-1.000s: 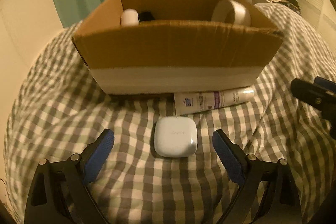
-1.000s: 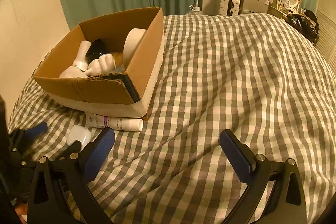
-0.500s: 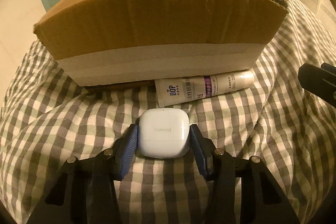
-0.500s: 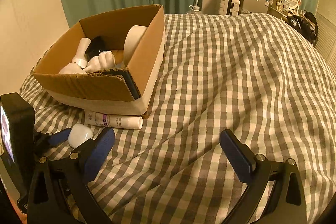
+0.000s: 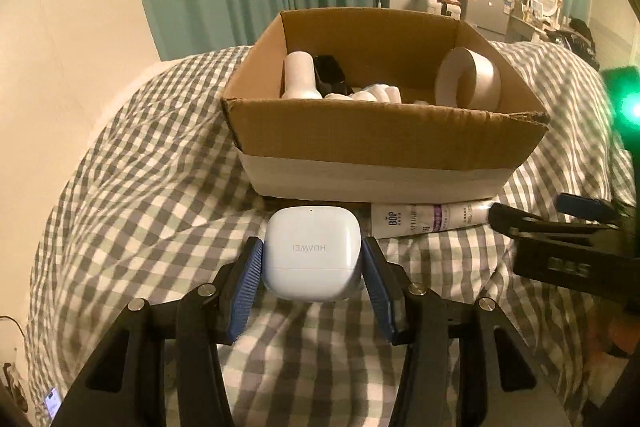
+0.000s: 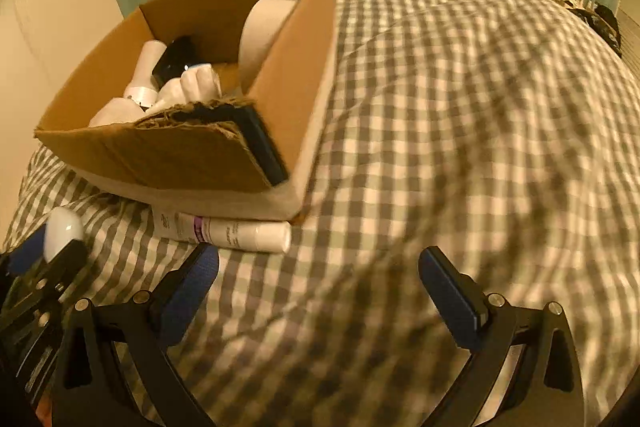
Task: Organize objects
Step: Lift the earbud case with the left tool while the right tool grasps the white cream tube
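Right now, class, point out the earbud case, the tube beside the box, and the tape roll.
earbud case (image 5: 309, 254), left wrist view, middle of its lid
tube (image 6: 236, 234), right wrist view, middle of its body
tape roll (image 5: 472, 79), left wrist view, its outer band

Left wrist view: earbud case (image 5: 311, 259) lower centre, between left gripper (image 5: 312, 281) pads; box (image 5: 384, 147) behind it mid-frame; tube (image 5: 432, 221) at box's lower right; tape roll (image 5: 470, 79) inside box, right.

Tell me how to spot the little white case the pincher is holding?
Find the big cardboard box on the checked bedspread. Just before it, the left gripper pinches the white case. Unlike the long tube beside it, it's squarish, rounded and marked HUAWEI.
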`<control>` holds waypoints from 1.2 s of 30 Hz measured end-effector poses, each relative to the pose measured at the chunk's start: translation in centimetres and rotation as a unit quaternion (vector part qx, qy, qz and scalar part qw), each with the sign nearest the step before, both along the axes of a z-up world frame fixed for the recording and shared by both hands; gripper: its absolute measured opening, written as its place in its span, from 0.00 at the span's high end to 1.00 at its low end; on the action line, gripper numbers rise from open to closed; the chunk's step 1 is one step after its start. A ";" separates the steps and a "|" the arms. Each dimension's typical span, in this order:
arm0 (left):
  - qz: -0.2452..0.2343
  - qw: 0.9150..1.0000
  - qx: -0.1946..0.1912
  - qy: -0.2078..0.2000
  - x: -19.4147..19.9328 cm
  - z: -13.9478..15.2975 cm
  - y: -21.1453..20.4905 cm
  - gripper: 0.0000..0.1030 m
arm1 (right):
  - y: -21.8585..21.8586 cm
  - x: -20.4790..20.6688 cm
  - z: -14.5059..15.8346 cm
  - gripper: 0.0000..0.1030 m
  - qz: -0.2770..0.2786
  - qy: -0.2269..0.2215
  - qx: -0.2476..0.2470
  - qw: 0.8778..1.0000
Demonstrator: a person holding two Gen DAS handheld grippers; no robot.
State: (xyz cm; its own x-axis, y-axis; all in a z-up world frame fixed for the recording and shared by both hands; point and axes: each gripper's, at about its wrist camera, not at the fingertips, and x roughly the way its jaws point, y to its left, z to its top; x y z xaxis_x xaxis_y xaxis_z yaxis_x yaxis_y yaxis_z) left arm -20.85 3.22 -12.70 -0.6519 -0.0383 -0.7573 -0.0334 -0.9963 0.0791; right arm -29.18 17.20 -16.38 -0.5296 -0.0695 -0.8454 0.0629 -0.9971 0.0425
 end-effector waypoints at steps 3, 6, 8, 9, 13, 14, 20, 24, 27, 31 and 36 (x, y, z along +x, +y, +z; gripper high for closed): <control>0.006 1.000 0.004 0.003 0.1 0.3 -0.5 0.51 | -1.8 -0.6 -0.6 0.03 0.026 0.000 0.012 1.000; 0.016 1.000 0.016 0.004 -0.8 0.3 -2.1 0.51 | -3.2 -1.1 -1.2 0.03 0.047 -0.002 0.016 0.999; 0.019 1.000 0.021 0.005 -1.1 0.3 -2.7 0.51 | -3.7 -1.5 -1.6 0.05 0.050 -0.005 0.010 0.999; 0.020 1.000 0.023 0.005 -1.0 0.4 -2.8 0.51 | -3.8 -1.7 -1.8 0.06 0.052 -0.009 0.005 0.999; 0.022 0.999 0.035 0.004 -1.2 0.6 -3.4 0.51 | -4.5 -1.7 -2.6 0.09 0.065 -0.023 0.003 0.998; 0.021 0.999 0.037 0.002 -1.2 0.6 -3.6 0.51 | -4.7 -1.5 -2.6 0.09 0.073 -0.022 -0.001 0.997; 0.020 0.999 0.039 -0.002 -1.1 0.9 -4.3 0.51 | -7.3 0.1 -2.4 0.12 0.148 -0.022 -0.005 0.989; 0.021 0.999 0.031 -0.001 -1.0 1.1 -4.6 0.51 | -8.8 1.7 -1.9 0.15 0.199 -0.023 -0.014 0.980; 0.028 0.999 0.029 -0.001 -1.0 1.2 -5.0 0.51 | -9.3 2.7 -1.5 0.16 0.218 -0.020 -0.013 0.976; 0.040 0.999 0.026 0.001 -0.8 1.5 -5.9 0.51 | -9.2 2.3 -1.0 0.16 0.197 -0.003 -0.001 0.980; 0.043 0.998 0.034 -0.008 -1.0 1.1 -6.4 0.51 | -9.7 0.4 -1.1 0.16 0.185 0.000 0.029 0.982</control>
State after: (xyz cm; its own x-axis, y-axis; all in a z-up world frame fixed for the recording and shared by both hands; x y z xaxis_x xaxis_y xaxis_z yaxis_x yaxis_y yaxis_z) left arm -21.85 -3.19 -11.57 -0.6366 -0.0420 -0.7700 0.0522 -0.9986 0.0113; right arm -28.75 7.51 -17.51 -0.4772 -0.2084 -0.8538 0.4212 -0.9069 -0.0141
